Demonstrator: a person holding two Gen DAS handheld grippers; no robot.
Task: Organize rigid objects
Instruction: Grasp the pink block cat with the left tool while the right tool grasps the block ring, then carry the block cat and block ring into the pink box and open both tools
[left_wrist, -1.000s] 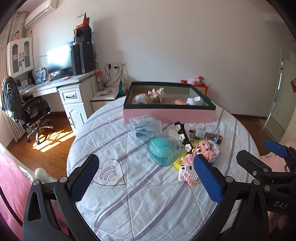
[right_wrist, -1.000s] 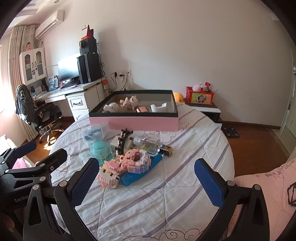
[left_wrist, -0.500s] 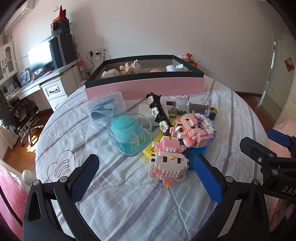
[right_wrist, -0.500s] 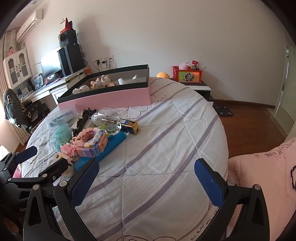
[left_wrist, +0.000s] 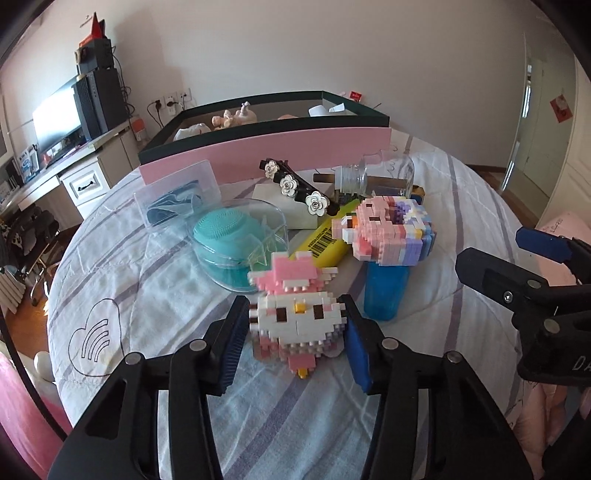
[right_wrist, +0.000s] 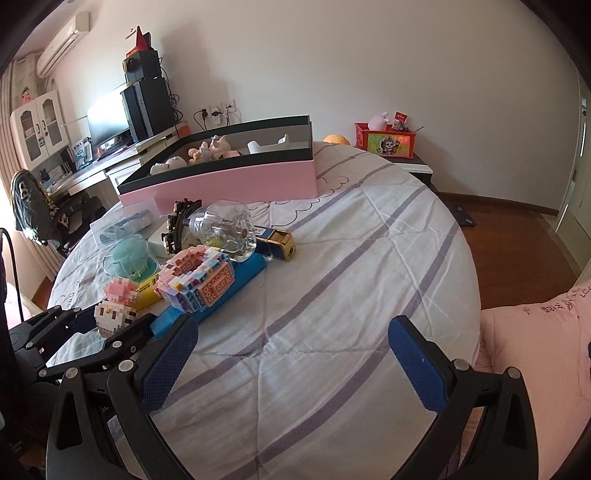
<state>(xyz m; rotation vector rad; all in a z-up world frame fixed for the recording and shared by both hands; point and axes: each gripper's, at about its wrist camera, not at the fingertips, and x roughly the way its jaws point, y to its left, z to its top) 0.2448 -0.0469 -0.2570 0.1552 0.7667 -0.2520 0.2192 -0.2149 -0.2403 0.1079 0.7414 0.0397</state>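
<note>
left gripper (left_wrist: 293, 332) was closing on the cat brick figure (left_wrist: 295, 317) at the bed's (right_wrist: 332, 295) near edge; right gripper (right_wrist: 291, 354) stood spread, empty.

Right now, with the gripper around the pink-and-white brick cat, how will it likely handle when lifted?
The left gripper is closing on the brick cat. It looks stiff and probably light. Built from small studded bricks, it may shed its bow or base if squeezed hard. Its bumpy sides should resist slipping against the ribbed pads.

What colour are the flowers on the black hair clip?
White with gold centres, clearest in the left wrist view.
</note>
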